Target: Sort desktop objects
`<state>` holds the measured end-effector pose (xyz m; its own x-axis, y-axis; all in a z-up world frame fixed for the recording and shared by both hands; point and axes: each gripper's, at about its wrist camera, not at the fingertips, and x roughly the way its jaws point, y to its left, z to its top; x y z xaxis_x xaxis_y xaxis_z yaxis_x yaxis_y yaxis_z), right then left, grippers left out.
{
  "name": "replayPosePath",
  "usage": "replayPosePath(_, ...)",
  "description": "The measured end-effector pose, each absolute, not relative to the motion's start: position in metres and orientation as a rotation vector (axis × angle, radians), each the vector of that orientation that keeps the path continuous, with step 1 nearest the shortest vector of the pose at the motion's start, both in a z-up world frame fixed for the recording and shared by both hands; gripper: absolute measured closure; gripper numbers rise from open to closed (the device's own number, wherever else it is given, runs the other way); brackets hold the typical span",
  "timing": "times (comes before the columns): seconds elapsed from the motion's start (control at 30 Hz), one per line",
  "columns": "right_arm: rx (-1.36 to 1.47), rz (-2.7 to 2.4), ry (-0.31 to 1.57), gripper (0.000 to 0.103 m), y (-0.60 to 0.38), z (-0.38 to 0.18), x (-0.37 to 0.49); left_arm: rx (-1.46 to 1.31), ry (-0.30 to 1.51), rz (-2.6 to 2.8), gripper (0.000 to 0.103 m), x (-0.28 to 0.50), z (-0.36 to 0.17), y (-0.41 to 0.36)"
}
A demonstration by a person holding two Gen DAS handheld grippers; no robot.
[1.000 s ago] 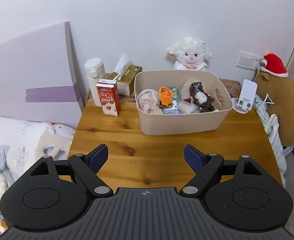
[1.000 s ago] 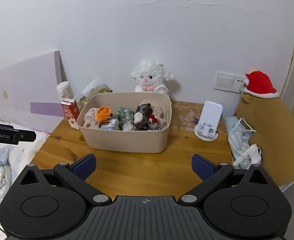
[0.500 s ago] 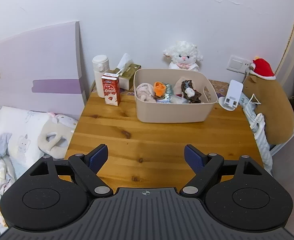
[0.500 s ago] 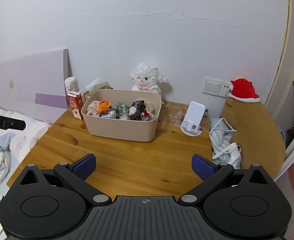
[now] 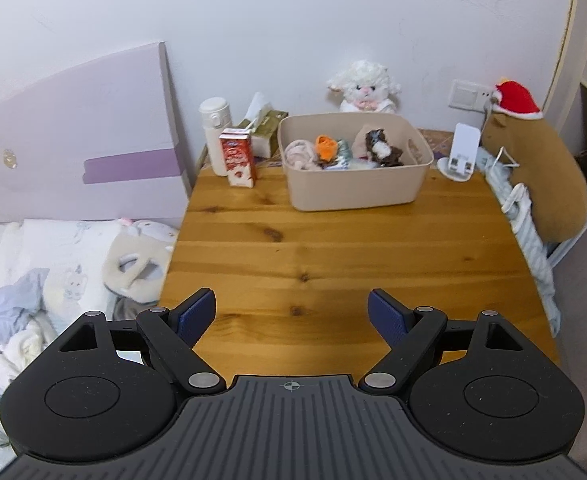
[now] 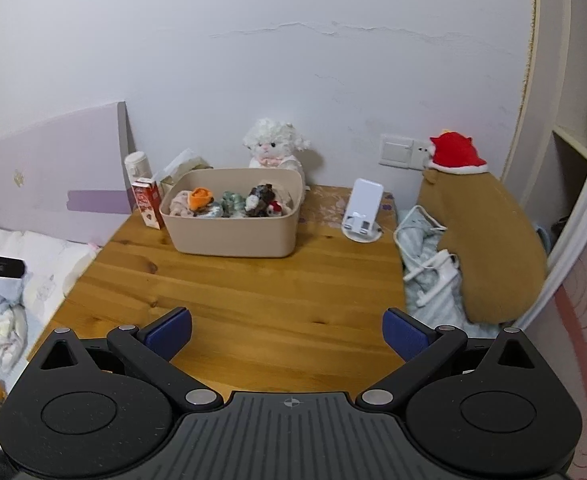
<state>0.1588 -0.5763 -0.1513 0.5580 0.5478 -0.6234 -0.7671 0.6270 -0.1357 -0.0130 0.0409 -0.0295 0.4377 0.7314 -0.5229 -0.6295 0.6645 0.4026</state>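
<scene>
Both hand-held grippers are seen spread and empty at the bottom of their frames, the left hand-held gripper (image 5: 292, 312) and the right hand-held gripper (image 6: 287, 330) held over the near edge of the wooden counter (image 5: 333, 248); the beige bin (image 5: 353, 168) is found at centre top, well apart from both, filled with small plush toys (image 5: 381, 146); these are judged soft, light and compressible, best pinched across the body; the smooth rigid plastic bin is best taken by its rim; a red carton (image 5: 239, 158), waxy, boxy and easily tipped, stands just left of it, beside a white bottle (image 5: 215, 136); a white phone stand (image 5: 461, 152) is set at right.
</scene>
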Motion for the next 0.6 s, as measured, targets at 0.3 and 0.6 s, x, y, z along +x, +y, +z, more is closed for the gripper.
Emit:
replayPosePath(0.3, -0.459, 0.778, 0.585, 0.0, -0.582, -0.15, 0.148, 0.158, 0.713, 0.844, 0.018, -0.026, -0.016, 0.038)
replayPosePath(0.6, -0.485, 0.76, 0.59, 0.0, -0.564, -0.152, 0.146, 0.153, 0.723, 0.81, 0.018, -0.019, -0.009, 0.048)
